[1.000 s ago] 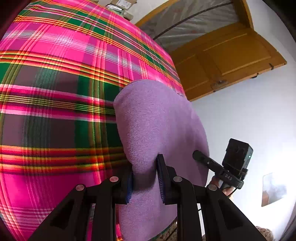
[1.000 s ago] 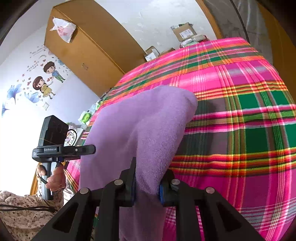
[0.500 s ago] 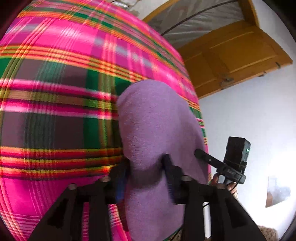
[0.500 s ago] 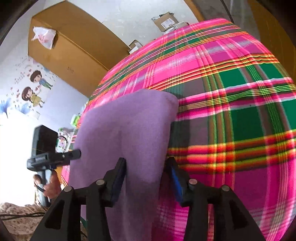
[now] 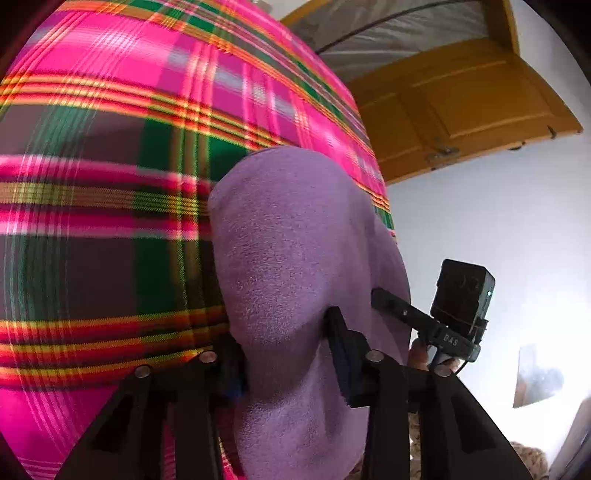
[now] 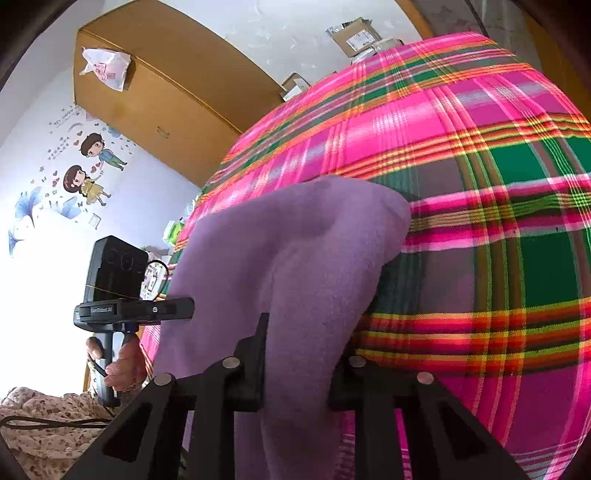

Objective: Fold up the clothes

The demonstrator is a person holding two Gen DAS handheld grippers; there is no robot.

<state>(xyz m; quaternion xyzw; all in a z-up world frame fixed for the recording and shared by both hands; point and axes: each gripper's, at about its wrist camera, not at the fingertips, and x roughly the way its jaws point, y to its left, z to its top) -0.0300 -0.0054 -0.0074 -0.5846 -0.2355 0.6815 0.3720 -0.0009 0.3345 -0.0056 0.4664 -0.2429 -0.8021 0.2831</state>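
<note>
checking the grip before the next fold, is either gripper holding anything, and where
Nothing looks clamped: left gripper and right gripper stand open, purple cloth lying loose between their fingers.

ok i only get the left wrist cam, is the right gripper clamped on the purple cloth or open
Observer: Open. In the right wrist view the right gripper has its jaws apart, and the purple cloth drapes loosely between them.
Operator: whats past the far end of the bed
Observer: Cardboard boxes sit against the wall, beyond the plaid bedspread.
Operator: and off to the left side
Observer: A wooden wardrobe stands there, with a white plastic bag at its upper corner.
</note>
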